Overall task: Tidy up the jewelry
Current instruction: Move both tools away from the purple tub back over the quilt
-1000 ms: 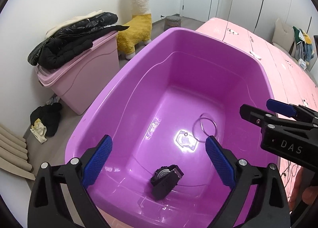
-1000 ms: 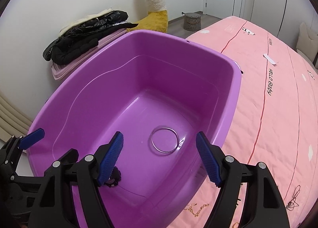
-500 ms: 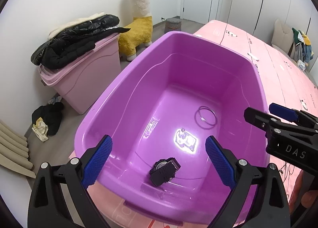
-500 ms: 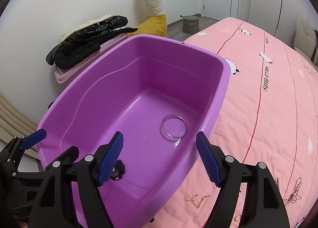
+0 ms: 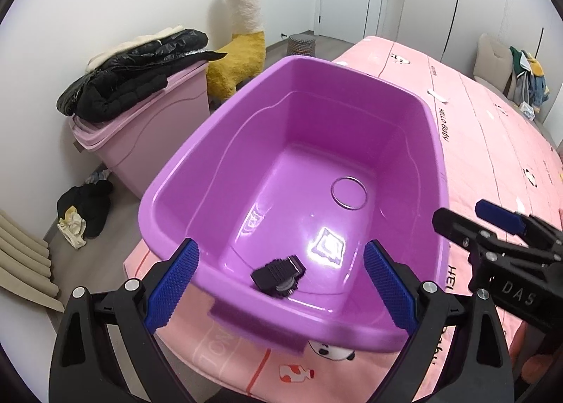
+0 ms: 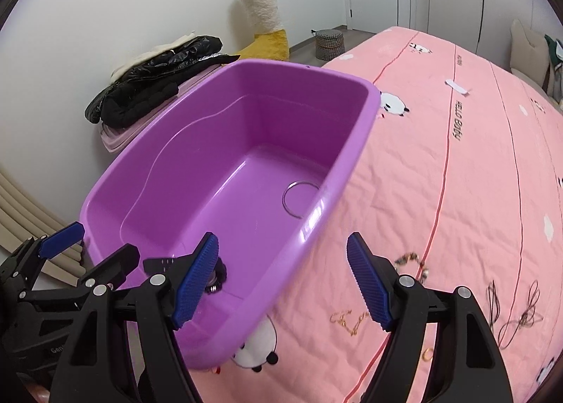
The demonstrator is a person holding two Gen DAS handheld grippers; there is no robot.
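I have both tools up over the near end of the bed [image 6: 475, 164], which wears a pink quilted cover. My left tool [image 5: 281, 280] hangs with its blue pads spread wide and nothing between them; through the gap I look down into the purple tub [image 5: 218, 164] that sits on the near left corner of the bed. My right tool [image 6: 283, 283] is also wide open and empty, its left pad over the tub's near right wall and its right pad over the pink cover.

Inside the tub two pieces lie on the floor. A black watch [image 5: 278, 274] rests near the near wall, its strap curled. A thin silver bangle [image 5: 348, 193] lies flat further in, toward the right wall, well apart from the watch. From the right wrist view the bangle [image 6: 299, 197] is half hidden behind the tub's rim.

More jewelry lies on the cover just right of the tub, near me: a gold chain [image 6: 350, 324], a dark cord necklace [image 6: 517, 311] in loose loops further right, and a small gold ring [image 6: 427, 353] close to the tool's right finger. Another small gold piece [image 6: 410, 258] lies just beyond the right pad; I cannot tell what it is.

On the floor to the left stands a pink bin [image 5: 147, 142] with a black jacket [image 5: 133, 76] piled on top.
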